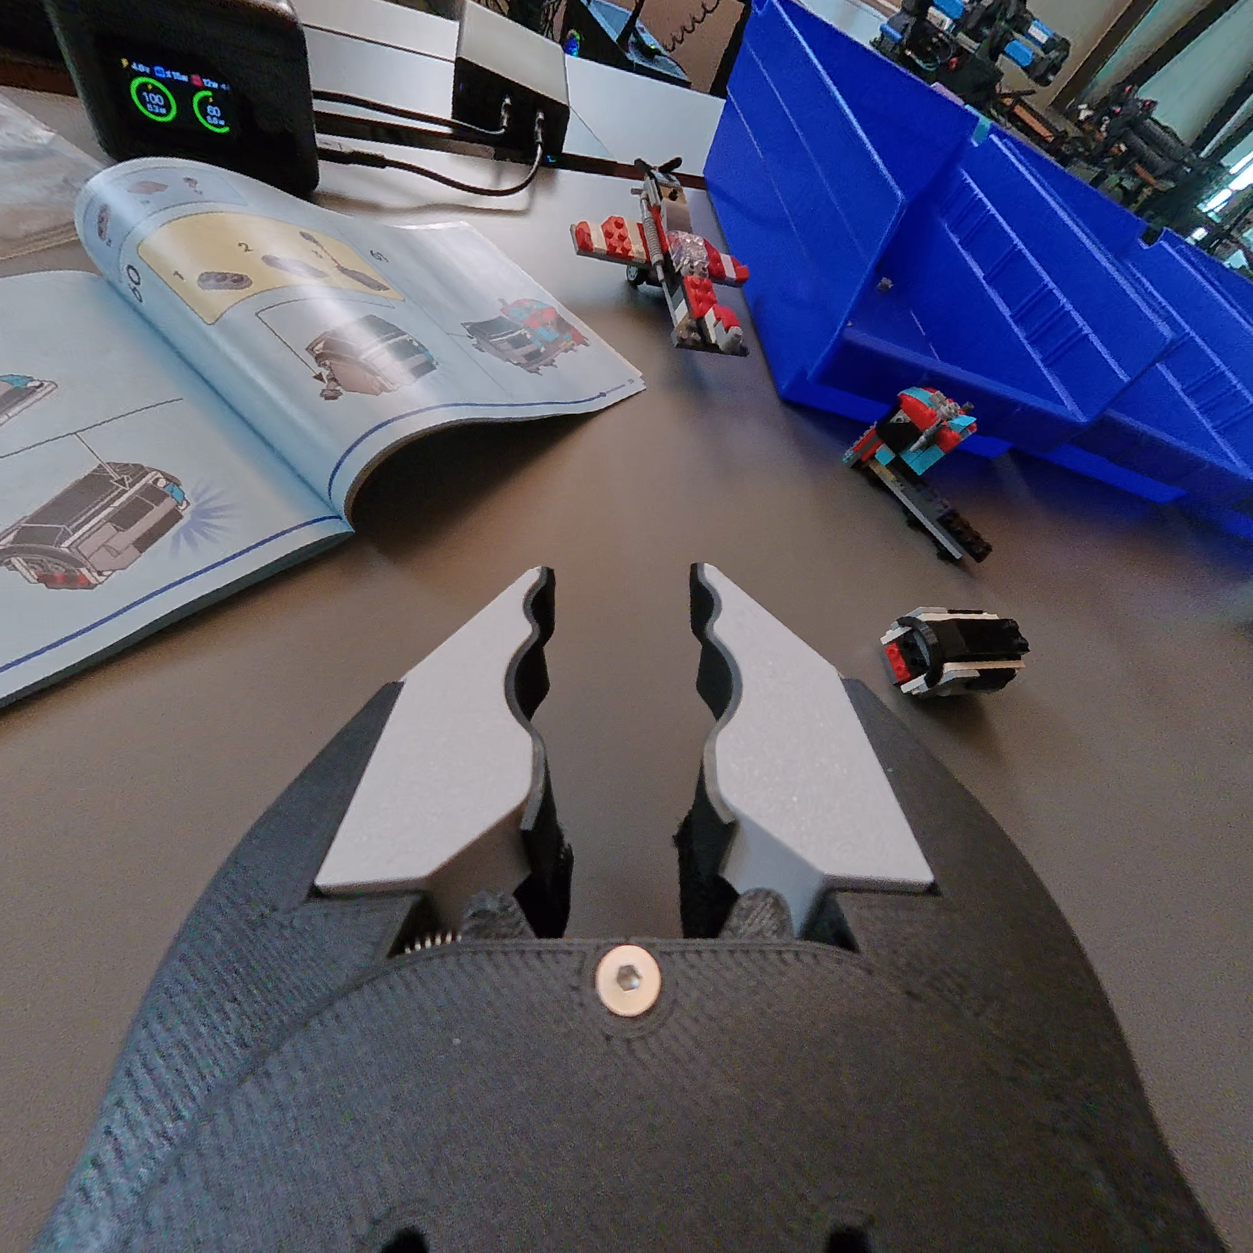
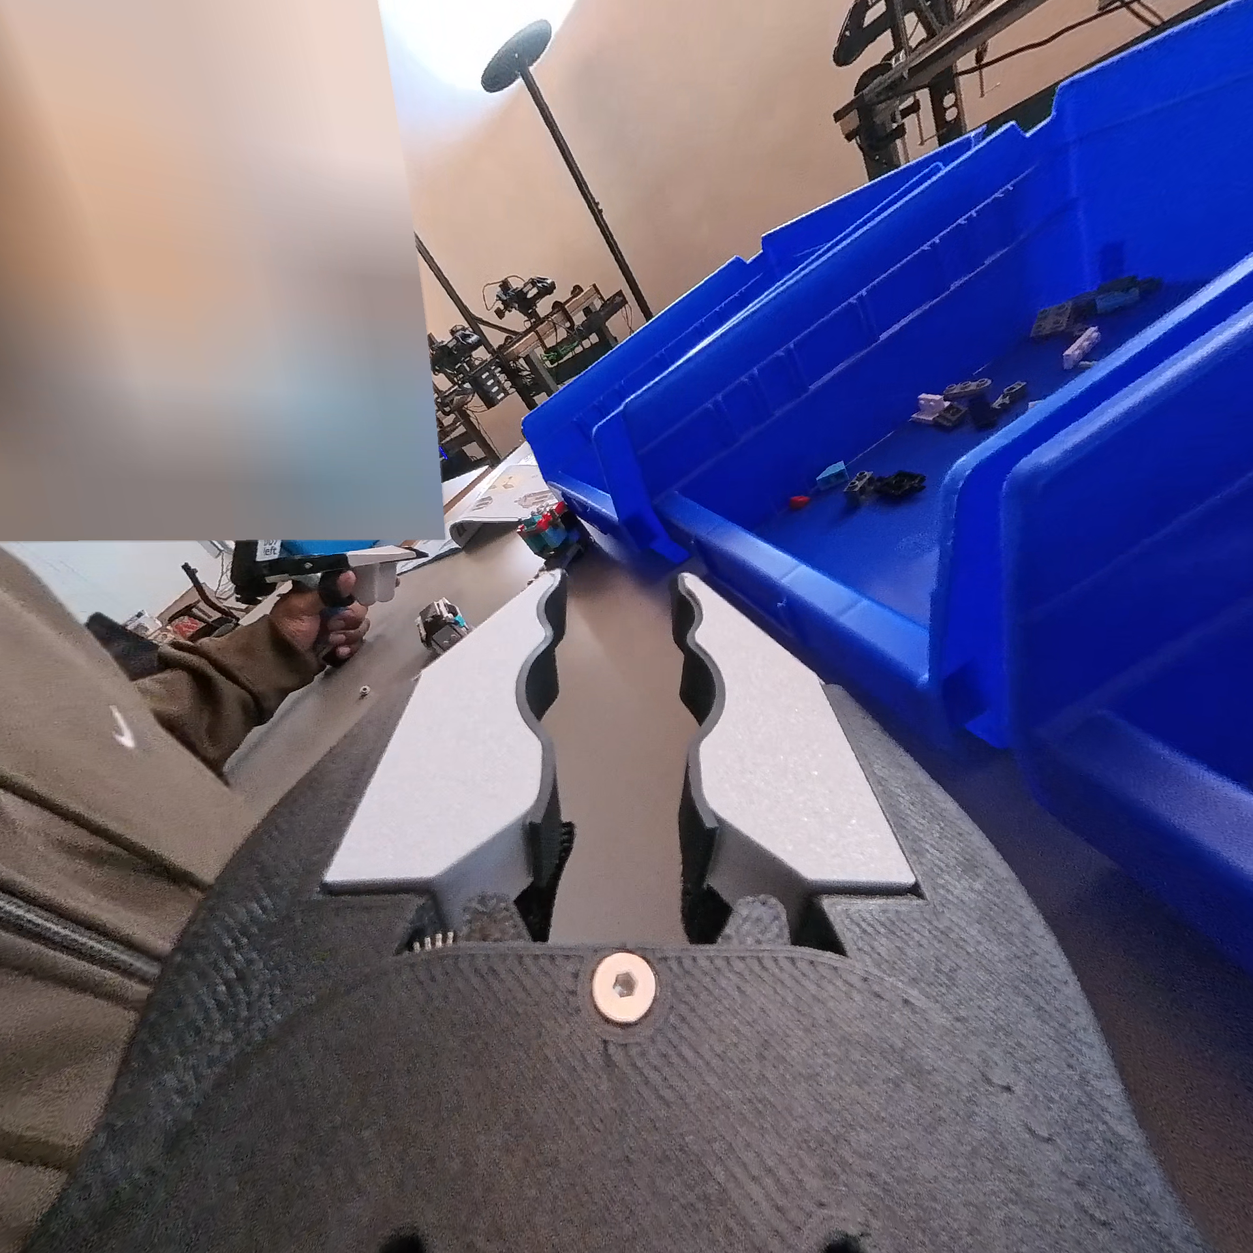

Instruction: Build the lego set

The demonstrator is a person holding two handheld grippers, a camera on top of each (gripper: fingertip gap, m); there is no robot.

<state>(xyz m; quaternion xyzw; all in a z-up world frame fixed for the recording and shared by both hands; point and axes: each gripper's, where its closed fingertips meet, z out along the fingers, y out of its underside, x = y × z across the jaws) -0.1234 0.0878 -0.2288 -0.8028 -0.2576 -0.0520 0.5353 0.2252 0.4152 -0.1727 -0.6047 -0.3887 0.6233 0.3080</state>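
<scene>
My left gripper (image 1: 622,576) is open and empty, low over the grey-brown table (image 1: 610,474). A small black, white and red brick assembly (image 1: 955,652) lies to its right; it also shows in the right wrist view (image 2: 442,625). A red, teal and black brick model on a long grey plate (image 1: 912,461) lies beyond, against a blue bin (image 1: 949,285). A red and white brick plane (image 1: 668,271) stands farther back. My right gripper (image 2: 618,583) is open and empty beside the blue bins (image 2: 881,576), pointing toward the teal and red model (image 2: 546,532). The left gripper shows there in a hand (image 2: 325,576).
An open instruction booklet (image 1: 257,380) lies at the left. A black device with a lit screen (image 1: 183,95) and a small box with cables (image 1: 512,88) stand at the back. Several loose bricks (image 2: 874,483) lie in a blue bin. A person's sleeve (image 2: 203,678) is at the left. Tip to tip, the grippers are about 50 cm apart.
</scene>
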